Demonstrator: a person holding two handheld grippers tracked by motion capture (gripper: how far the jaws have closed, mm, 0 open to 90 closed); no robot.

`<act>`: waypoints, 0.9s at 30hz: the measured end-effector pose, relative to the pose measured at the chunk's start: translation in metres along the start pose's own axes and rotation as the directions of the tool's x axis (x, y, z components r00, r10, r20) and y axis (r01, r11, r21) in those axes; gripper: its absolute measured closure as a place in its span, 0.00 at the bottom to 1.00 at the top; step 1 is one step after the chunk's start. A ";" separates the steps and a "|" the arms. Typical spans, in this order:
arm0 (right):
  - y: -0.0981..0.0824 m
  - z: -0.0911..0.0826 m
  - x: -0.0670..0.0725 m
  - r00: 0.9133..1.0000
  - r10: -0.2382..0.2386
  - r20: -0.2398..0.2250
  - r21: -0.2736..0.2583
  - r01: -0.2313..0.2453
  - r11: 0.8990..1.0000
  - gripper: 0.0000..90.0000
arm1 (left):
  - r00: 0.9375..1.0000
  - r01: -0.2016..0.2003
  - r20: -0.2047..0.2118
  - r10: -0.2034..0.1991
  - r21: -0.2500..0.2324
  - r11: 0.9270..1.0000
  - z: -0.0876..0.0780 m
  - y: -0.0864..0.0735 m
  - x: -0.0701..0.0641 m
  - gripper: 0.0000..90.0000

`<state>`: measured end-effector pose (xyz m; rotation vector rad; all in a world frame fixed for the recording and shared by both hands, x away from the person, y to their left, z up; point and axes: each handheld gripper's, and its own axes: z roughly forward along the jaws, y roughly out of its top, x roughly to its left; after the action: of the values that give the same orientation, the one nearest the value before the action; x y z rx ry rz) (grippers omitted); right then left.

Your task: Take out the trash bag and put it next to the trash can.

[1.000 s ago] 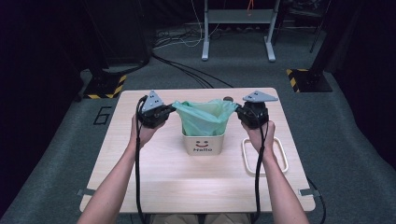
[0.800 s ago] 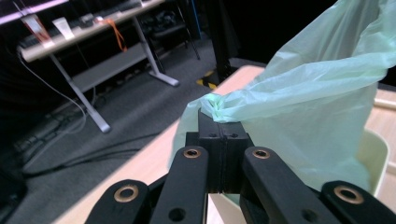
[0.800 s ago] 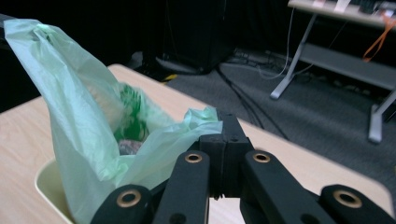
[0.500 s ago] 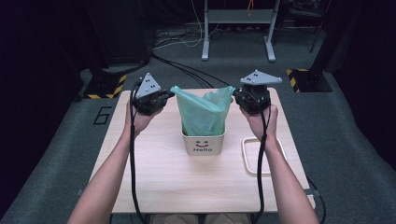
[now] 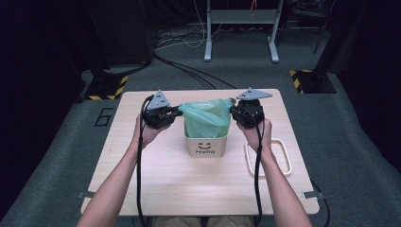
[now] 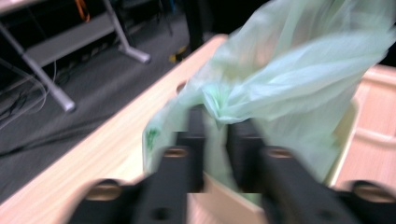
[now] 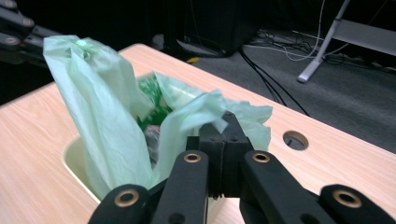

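Your right claw pinches the green bag lining the cream bin at mid-desk. Your left claw, jaws just opening, flanks the bag's opposite edge with a gap.

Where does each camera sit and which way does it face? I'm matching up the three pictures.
High view: above the person's side, looking forward and down on the table; both forearms, the left gripper and right gripper show.
Left gripper view: rides the left gripper, looking along its blurred fingers, which have just been opening around bag film.
Right gripper view: rides the right gripper, shut on the bag's edge.
Shared: the green bag in the cream bin shows in all three.
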<state>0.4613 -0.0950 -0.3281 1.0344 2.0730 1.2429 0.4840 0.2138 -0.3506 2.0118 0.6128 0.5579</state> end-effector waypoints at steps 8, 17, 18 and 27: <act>-0.011 0.011 -0.023 0.997 0.031 0.070 0.061 -0.035 0.998 0.49 | 0.996 0.068 -0.069 -0.065 0.037 0.997 0.006 -0.013 0.018 0.51; -0.017 0.031 -0.047 0.997 0.038 0.066 0.091 -0.044 0.995 0.47 | 0.996 0.075 -0.057 -0.070 0.078 0.994 0.028 -0.021 0.037 0.58; -0.018 0.034 -0.049 0.998 0.043 0.054 0.091 -0.048 0.995 0.50 | 0.996 0.074 -0.061 -0.070 0.075 0.994 0.030 -0.021 0.038 0.61; -0.014 0.039 -0.052 0.996 0.087 -0.019 0.049 -0.086 0.995 1.00 | 0.997 0.067 -0.029 -0.066 0.018 0.998 0.040 -0.012 0.035 1.00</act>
<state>0.5154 -0.1221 -0.3561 1.1485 2.1031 1.2566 0.5333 0.2150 -0.3744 1.9969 0.7024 0.5432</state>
